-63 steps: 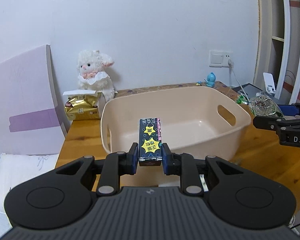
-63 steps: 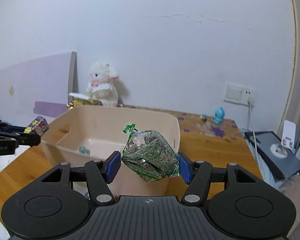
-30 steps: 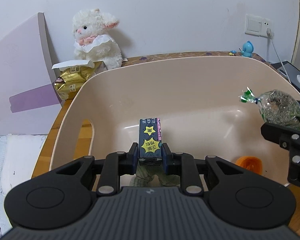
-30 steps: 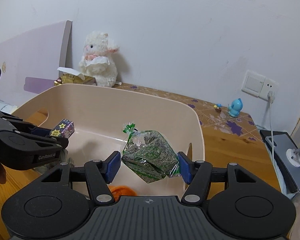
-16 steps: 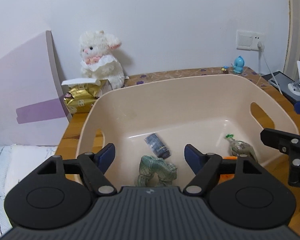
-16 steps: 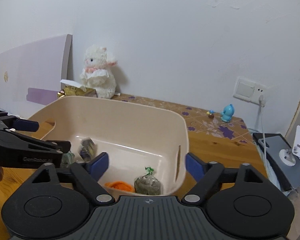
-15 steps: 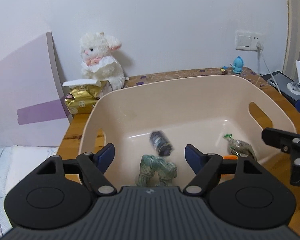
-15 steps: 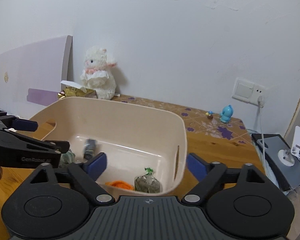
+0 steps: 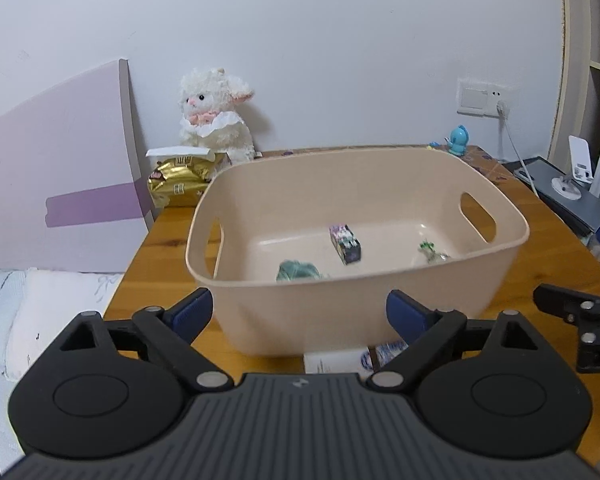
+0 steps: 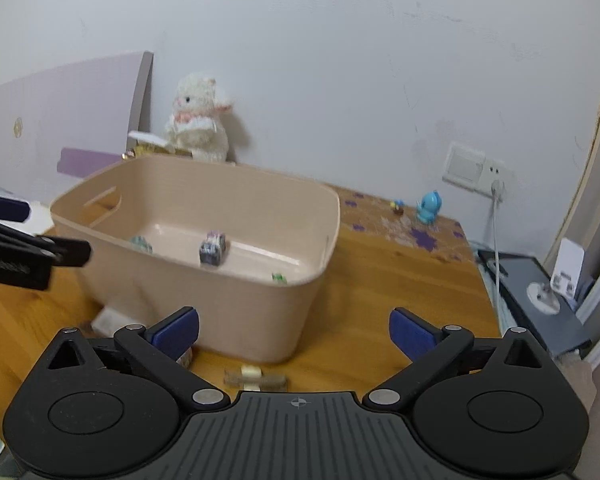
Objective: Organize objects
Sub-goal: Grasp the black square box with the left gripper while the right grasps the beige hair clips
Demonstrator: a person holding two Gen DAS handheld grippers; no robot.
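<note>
Both our grippers gape wide and empty near the beige bin point(image 9: 500, 264); next, we judge, a brown stick-like item point(image 10: 256, 380) lies crosswise on the table just beyond the right gripper point(image 10: 294, 330), the nearer one.

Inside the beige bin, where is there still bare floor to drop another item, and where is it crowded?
In the bin, bare floor lies along the far wall behind the small box. The near side is crowded: green bundle near-left, box in the middle, tied bag near-right.
</note>
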